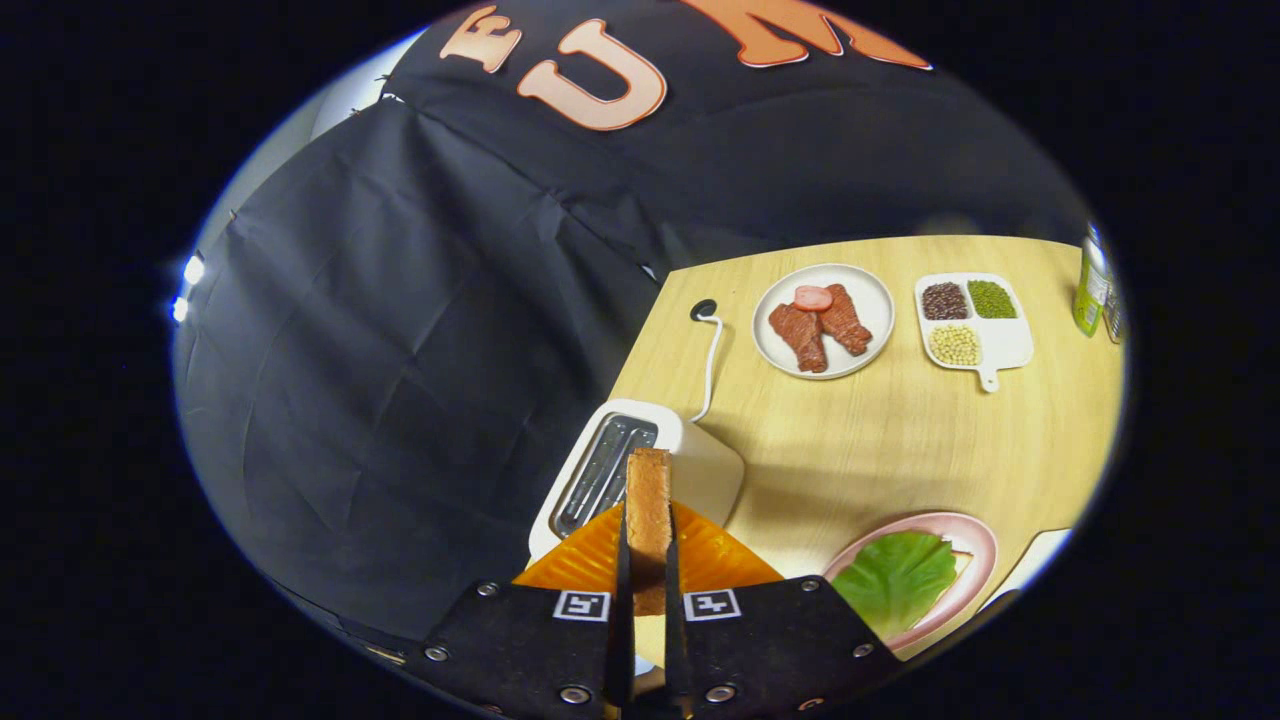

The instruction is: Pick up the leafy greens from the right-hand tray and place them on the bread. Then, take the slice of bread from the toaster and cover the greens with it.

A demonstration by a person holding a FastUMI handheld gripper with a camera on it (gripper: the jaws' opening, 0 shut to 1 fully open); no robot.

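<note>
Bread point(649, 520) is being gripped edge-on between the jaws of the gripper point(648, 600), both fingers being pressed flat against the slice's two faces, so that the slice is being held upright and clear above the toaster point(700, 470). The white toaster is being seen just beyond the fingers on the pale wooden counter point(880, 440), its slot point(603, 473) lying open to the left of the raised slice. Its white cord point(711, 360) is being led away across the counter to a dark plug point(703, 309) near the booth's black cloth wall. An orange ridged piece point(590, 560) is being seen spreading to both sides just behind the fingers; what it belongs to cannot be told.

Leafy greens point(895, 578) are being carried on a pink plate point(975, 530), which is lying on the counter to the right of the fingers; whether bread is lying beneath the leaf cannot be told. Well beyond, a white round plate point(870, 290) is being shown holding reddish meat pieces point(820, 328), and just beside it a white divided tray point(1010, 345) is being shown holding dark, green and pale beans in separate compartments. A green bottle point(1091, 285) is standing farther right.
</note>
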